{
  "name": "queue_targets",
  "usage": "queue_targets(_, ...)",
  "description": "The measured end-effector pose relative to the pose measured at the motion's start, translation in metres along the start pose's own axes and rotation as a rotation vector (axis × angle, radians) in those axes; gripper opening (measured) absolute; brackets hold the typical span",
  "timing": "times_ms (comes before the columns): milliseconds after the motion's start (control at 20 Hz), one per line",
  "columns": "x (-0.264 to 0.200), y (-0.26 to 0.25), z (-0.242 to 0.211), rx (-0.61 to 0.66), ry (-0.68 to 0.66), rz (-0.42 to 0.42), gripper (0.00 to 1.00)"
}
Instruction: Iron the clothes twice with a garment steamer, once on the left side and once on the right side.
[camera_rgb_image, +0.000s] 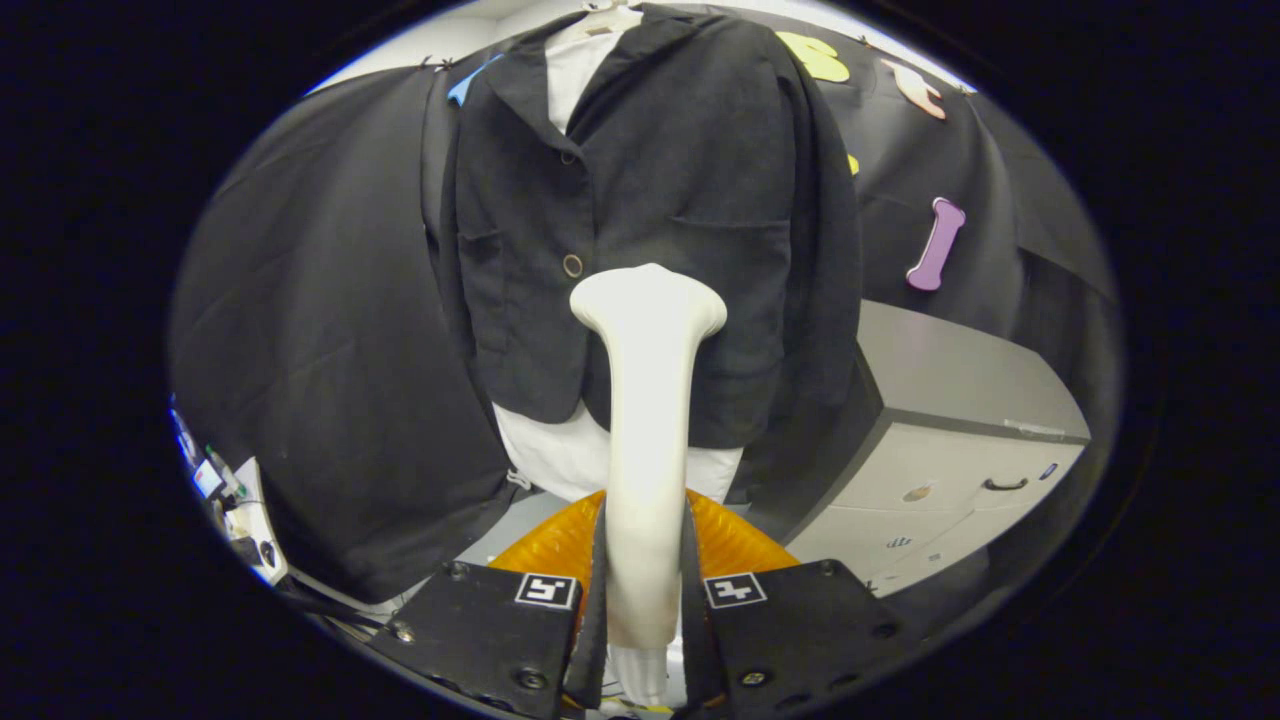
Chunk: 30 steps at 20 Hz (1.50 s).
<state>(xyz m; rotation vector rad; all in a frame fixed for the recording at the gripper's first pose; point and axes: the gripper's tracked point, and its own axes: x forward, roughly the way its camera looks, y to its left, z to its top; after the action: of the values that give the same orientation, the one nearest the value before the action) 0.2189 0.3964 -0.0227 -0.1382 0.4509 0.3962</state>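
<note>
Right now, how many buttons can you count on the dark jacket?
2: one small dark button near the lapel, one lighter ringed button lower down, just left of the steamer head held in the shut jaws. The steamer may hide others.

Counting now: one gripper (645, 590), two fingers (592, 590) clamping one white garment steamer (648, 400) between them. One dark jacket (650, 200) hanging beyond the steamer head, one white garment (575, 455) showing under it. One button (572, 265) showing clearly on the jacket front; a second higher up is too faint to call. One grey cabinet (950, 420), two drawer fronts showing. One orange ribbed thing (560, 545) sitting behind the fingers. Two square markers (546, 590) sitting on the gripper body.
</note>
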Motion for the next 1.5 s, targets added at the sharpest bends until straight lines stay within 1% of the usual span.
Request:
queue_targets(150, -0.014, 0.011, 0.022, -0.013, -0.063, 0.021, 0.33)
queue_targets(300, -0.058, 0.036, 0.057, -0.028, -0.131, 0.044, 0.33)
queue_targets(450, -0.084, 0.061, 0.091, -0.04, -0.203, 0.067, 0.33)
queue_targets(600, -0.1, 0.085, 0.12, -0.057, -0.267, 0.082, 0.33)
queue_targets(800, -0.11, 0.115, 0.157, -0.066, -0.319, 0.103, 0.33)
queue_targets(950, -0.108, 0.137, 0.185, -0.062, -0.353, 0.135, 0.33)
queue_targets(1150, -0.098, 0.157, 0.221, -0.071, -0.395, 0.153, 0.33)
queue_targets(1500, -0.069, 0.183, 0.258, -0.095, -0.41, 0.164, 0.33)
